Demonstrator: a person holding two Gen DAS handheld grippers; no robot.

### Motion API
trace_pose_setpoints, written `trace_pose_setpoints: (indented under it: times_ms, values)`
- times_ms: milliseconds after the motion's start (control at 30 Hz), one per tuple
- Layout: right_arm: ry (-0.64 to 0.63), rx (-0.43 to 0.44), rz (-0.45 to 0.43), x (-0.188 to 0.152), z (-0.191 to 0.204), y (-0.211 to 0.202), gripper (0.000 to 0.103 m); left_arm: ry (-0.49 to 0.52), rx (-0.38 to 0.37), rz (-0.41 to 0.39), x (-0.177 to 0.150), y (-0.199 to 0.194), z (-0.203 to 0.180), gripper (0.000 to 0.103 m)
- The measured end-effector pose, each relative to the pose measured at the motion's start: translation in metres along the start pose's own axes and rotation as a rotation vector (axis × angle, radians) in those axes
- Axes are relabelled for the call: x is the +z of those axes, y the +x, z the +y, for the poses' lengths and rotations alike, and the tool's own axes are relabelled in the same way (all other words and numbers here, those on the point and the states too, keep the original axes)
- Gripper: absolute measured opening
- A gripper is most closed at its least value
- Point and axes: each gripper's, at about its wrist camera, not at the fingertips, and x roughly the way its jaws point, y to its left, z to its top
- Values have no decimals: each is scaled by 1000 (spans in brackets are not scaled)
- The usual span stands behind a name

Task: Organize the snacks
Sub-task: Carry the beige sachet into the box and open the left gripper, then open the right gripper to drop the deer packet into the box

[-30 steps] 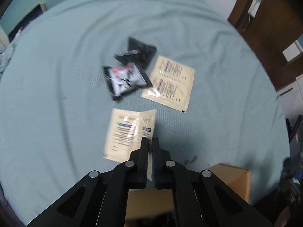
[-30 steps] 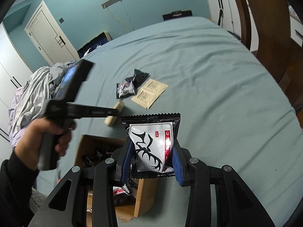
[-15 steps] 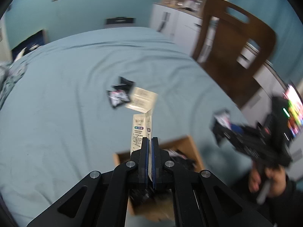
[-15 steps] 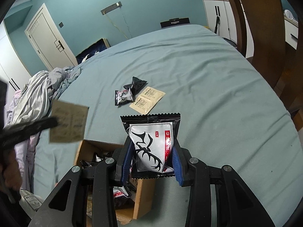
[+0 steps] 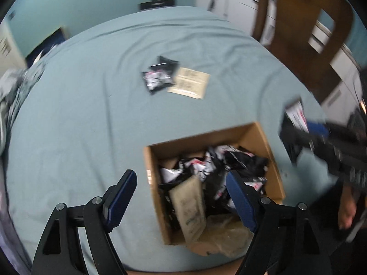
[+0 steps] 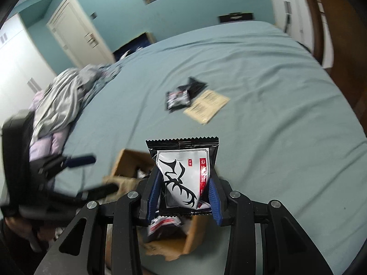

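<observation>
- Left gripper (image 5: 181,197): jaws opening, nothing between; hovering over cardboard box (image 5: 257,135) of snack packets.
- Tan sachet (image 5: 189,208) lying in box.
- Right gripper (image 6: 184,194): clamped on black-and-white snack packet (image 6: 183,174) above box.

The black-and-white snack packet (image 6: 183,178) in the right wrist view bears a black antler drawing, a small red seal and a red strip of white Chinese characters, too small to make out. The tan sachets (image 6: 206,108) on the bed carry dark printed lines, blurred beyond reading.
</observation>
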Motion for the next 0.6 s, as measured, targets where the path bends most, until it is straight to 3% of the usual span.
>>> trace_pose_setpoints:
  times_ms: [267,400,567,600]
  values:
    - [-71,72,97,0,14,18,38,-81,87,-36,1,-1,24,81]
    - [-121,53,174,-1,24,36,39,-73,107,-48,1,-3,24,81]
    - [-73,64,198,6,22,44,63,-56,125,-48,-1,-8,21,81]
    - [-70,52,189,8,21,43,64,-55,125,-49,-1,-9,21,81]
